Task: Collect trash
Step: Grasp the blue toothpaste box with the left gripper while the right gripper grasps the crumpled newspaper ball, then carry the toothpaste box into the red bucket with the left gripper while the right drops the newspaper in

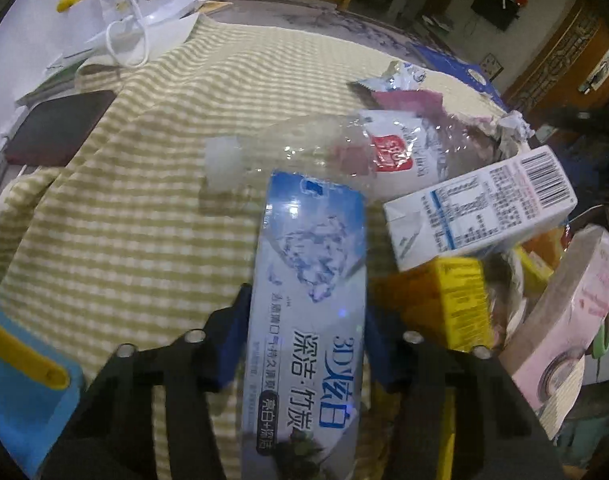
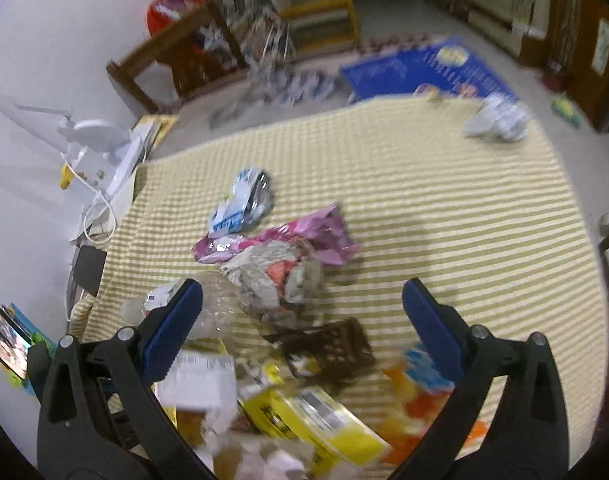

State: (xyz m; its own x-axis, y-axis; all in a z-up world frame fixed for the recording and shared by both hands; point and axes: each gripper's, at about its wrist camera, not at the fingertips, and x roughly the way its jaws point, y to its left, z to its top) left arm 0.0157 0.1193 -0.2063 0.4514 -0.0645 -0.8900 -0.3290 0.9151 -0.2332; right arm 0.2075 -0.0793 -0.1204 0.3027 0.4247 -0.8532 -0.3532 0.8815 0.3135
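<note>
Pads of the left gripper [image 1: 306, 340] clamp a blue toothpaste box [image 1: 308, 304], beside a clear bottle [image 1: 328, 152] and milk carton [image 1: 480, 208]. Right gripper [image 2: 302, 312] hangs open over crumpled paper [image 2: 276, 276], pink wrapper [image 2: 304, 236], yellow box [image 2: 316, 420].

A green-and-cream striped tablecloth [image 1: 144, 200] is lying under a blue-and-white toothpaste box [image 1: 308, 300] with dark blue lettering. A white carton [image 1: 480, 208] is showing black print, a yellow box [image 1: 448, 300] is sitting beside it, and a pink wrapper [image 2: 304, 236] is glinting.
</note>
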